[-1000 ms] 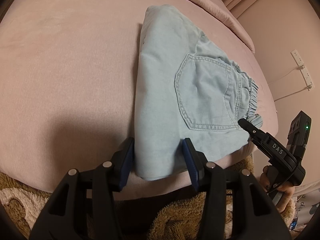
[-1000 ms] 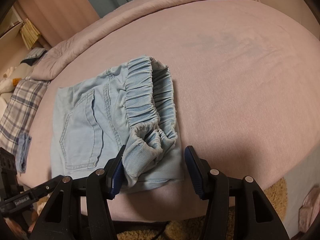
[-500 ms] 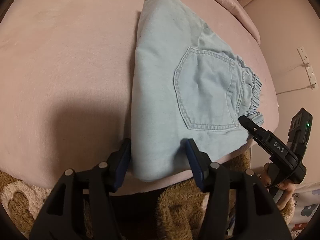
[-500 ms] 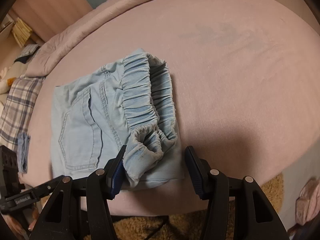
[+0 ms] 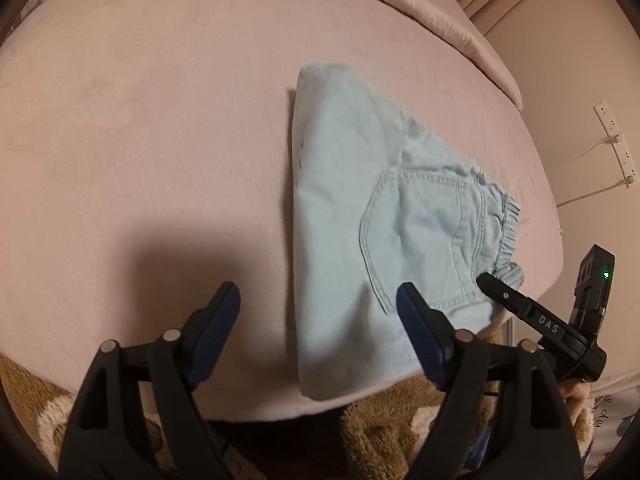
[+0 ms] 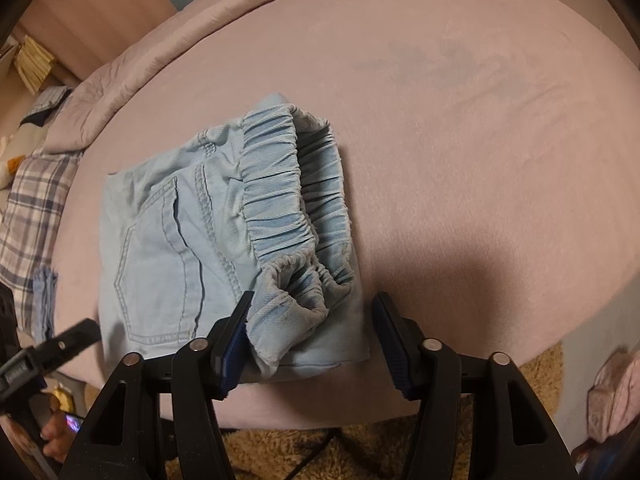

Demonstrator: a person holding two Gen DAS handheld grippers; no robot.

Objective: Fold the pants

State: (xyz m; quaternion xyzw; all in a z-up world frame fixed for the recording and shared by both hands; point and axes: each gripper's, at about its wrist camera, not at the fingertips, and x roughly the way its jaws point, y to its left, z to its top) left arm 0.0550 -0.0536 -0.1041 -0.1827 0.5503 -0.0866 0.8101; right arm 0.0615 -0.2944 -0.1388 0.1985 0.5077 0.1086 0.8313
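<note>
The pants lie folded into a compact block on the pink bed, right of centre in the left wrist view and left of centre in the right wrist view, close to the bed's near edge, likely so both tools can reach them. In the left view the block's long axis runs from the lower middle of the frame up toward the top, slightly tilted, with the back pocket facing up. The gathered waistband forms the right-hand end in the right view, its opening turned toward the lower part of the frame.

The right gripper stands wide open with the waistband corner between its jaws, gripping nothing. The left gripper is also spread wide, straddling the block's near left corner without pinching it. Judging by this, the fold looks nearly finished. A fuzzy brown rug shows below the bed edge.
</note>
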